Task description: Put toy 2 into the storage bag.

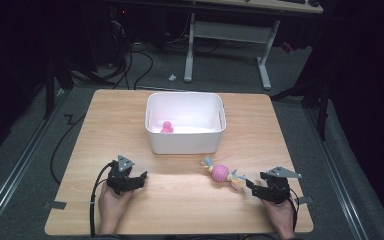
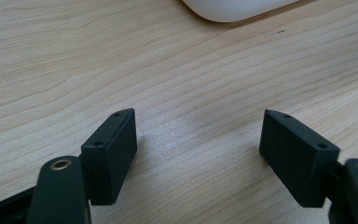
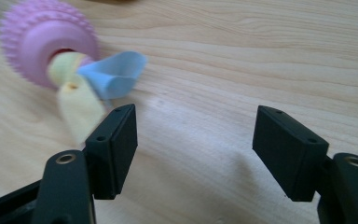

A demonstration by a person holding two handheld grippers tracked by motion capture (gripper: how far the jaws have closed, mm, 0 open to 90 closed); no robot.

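A pink knobbly ball toy (image 1: 221,172) with blue and yellow fabric strips lies on the wooden table (image 1: 180,200), in front of the white bin (image 1: 185,145). A small pink toy (image 1: 167,127) sits inside the bin. My right gripper (image 1: 250,186) rests low on the table just right of the ball toy, jaws apart. In the right gripper view the toy (image 3: 46,42) lies outside the left jaw and my right gripper (image 3: 193,135) holds only bare wood. My left gripper (image 1: 141,179) sits at the front left, open; nothing lies between its jaws (image 2: 198,135).
The white bin's rounded corner (image 2: 233,9) shows ahead of the left gripper. A desk frame and cables stand on the floor beyond the table's far edge. Dark surroundings flank both sides of the table.
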